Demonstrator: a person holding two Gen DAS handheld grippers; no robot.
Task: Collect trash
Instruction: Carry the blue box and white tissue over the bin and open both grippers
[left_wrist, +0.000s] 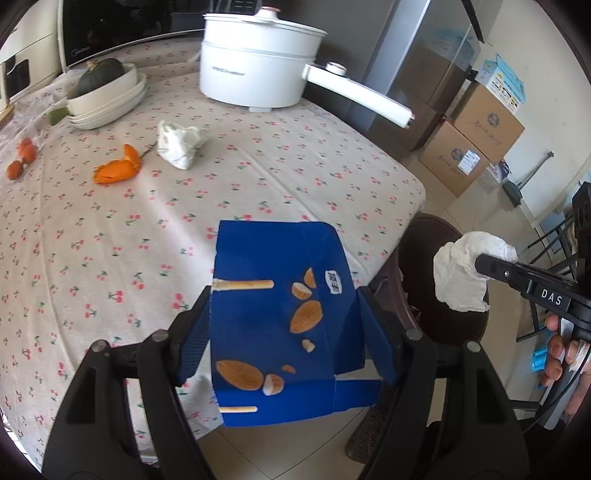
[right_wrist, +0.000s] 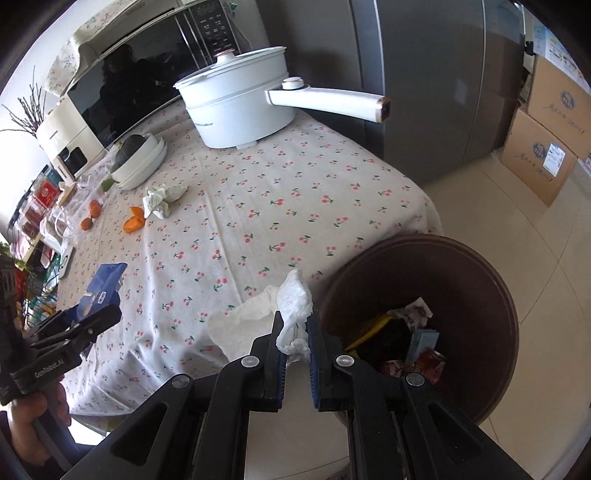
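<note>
My left gripper (left_wrist: 284, 314) is shut on a blue snack box (left_wrist: 277, 317) and holds it above the table's near edge; box and gripper also show in the right wrist view (right_wrist: 105, 284). My right gripper (right_wrist: 295, 332) is shut on a crumpled white tissue (right_wrist: 293, 306), beside the rim of the brown trash bin (right_wrist: 480, 266). In the left wrist view that tissue (left_wrist: 465, 273) hangs over the bin (left_wrist: 417, 236). On the cherry-print tablecloth (left_wrist: 258, 166) lie an orange peel (left_wrist: 118, 166) and a crumpled white wad (left_wrist: 179, 144).
A white electric pot (left_wrist: 258, 59) with a long handle stands at the table's back. Stacked dishes with a green squash (left_wrist: 103, 92) and small oranges (left_wrist: 22, 155) sit at the left. Cardboard boxes (left_wrist: 476, 147) stand on the floor at the right. The bin holds trash (right_wrist: 413, 339).
</note>
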